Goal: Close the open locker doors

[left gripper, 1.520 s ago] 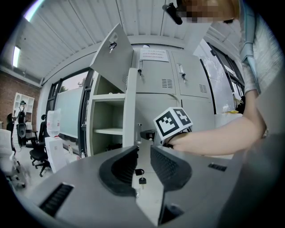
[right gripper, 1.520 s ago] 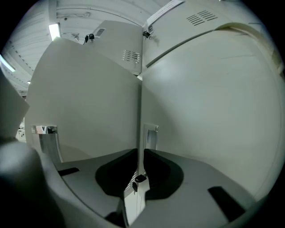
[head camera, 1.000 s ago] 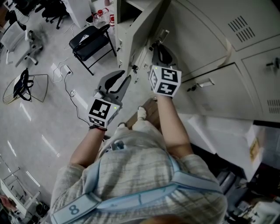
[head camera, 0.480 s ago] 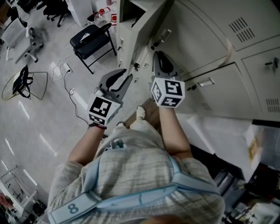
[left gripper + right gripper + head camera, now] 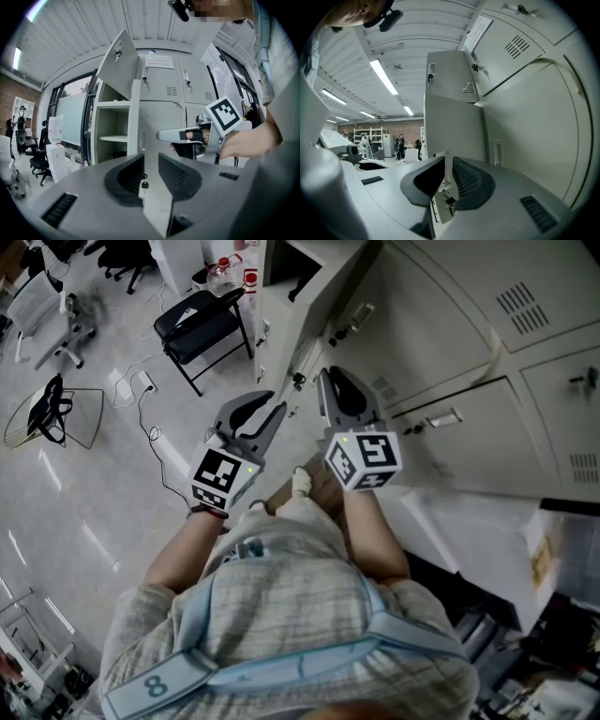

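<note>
Two locker doors (image 5: 117, 58) stand open ahead of the left gripper (image 5: 151, 159), one above the other, the lower seen edge-on; that gripper's jaws are spread, empty. I see the right gripper (image 5: 448, 161), jaws a slit apart, pinching nothing, a door's edge showing through the gap. Open floor (image 5: 84, 502) lies left of the left jaws. One notice (image 5: 159, 61) is unreadable; the wearer's vest (image 5: 157, 688) reads 8.

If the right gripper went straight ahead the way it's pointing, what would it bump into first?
Probably the open locker door: its edge shows between the right gripper's jaws; contact unclear.
</note>
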A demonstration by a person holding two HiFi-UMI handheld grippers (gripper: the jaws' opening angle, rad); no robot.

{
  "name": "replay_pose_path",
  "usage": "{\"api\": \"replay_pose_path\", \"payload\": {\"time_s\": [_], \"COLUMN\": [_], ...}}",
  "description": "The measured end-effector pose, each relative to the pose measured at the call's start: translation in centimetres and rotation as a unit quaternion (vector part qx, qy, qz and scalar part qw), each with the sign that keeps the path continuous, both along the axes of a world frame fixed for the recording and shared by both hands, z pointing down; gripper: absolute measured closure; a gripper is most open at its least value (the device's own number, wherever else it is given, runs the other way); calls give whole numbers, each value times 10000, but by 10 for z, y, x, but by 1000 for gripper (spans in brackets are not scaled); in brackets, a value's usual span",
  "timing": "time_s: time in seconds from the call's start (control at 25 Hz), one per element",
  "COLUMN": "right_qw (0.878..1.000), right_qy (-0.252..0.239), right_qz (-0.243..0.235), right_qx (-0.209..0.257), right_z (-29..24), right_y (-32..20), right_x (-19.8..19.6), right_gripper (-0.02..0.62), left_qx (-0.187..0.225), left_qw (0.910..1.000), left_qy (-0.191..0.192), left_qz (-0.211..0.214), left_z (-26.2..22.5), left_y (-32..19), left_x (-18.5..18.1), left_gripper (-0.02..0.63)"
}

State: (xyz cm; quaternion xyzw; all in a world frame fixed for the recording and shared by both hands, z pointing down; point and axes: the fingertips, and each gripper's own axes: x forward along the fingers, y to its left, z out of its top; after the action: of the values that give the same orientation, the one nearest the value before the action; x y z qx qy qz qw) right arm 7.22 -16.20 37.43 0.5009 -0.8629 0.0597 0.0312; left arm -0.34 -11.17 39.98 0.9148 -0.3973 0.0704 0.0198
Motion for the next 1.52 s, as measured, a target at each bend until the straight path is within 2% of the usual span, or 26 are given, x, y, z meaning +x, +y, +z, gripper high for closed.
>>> {"api": "replay_pose_path", "payload": {"time_s": [0.36,0.44,0.48,0.76,0.88,1.52], "right_qw": [9961,9941,9934,9890,9866,9809], "right_qy": [-126,-138,-122,101,212,396], "right_qz": [-847,-1037,-1096,-1431,-1568,-1866], "right_qx": [-200,-291,-317,-357,-403,-392], "right_z": [12,17,18,30,35,42], "right_y": [9,8,7,-5,-9,-30], "right_x": [-32,-39,-42,-49,-54,-68], "right_gripper": [555,509,506,506,476,476], "left_qx": [-51,-65,-73,-112,-113,-101], "left_qw": [9999,9998,9998,9993,9990,9970], "left_qy": [8,5,3,3,5,-27], "left_qz": [-155,-185,-203,-364,-423,-765], "left_z": [3,4,4,8,7,5], "left_y": [3,4,4,2,-1,-15], "left_x": [-12,-14,-15,-24,-26,-30], "left_gripper": [512,512,512,512,512,512]}}
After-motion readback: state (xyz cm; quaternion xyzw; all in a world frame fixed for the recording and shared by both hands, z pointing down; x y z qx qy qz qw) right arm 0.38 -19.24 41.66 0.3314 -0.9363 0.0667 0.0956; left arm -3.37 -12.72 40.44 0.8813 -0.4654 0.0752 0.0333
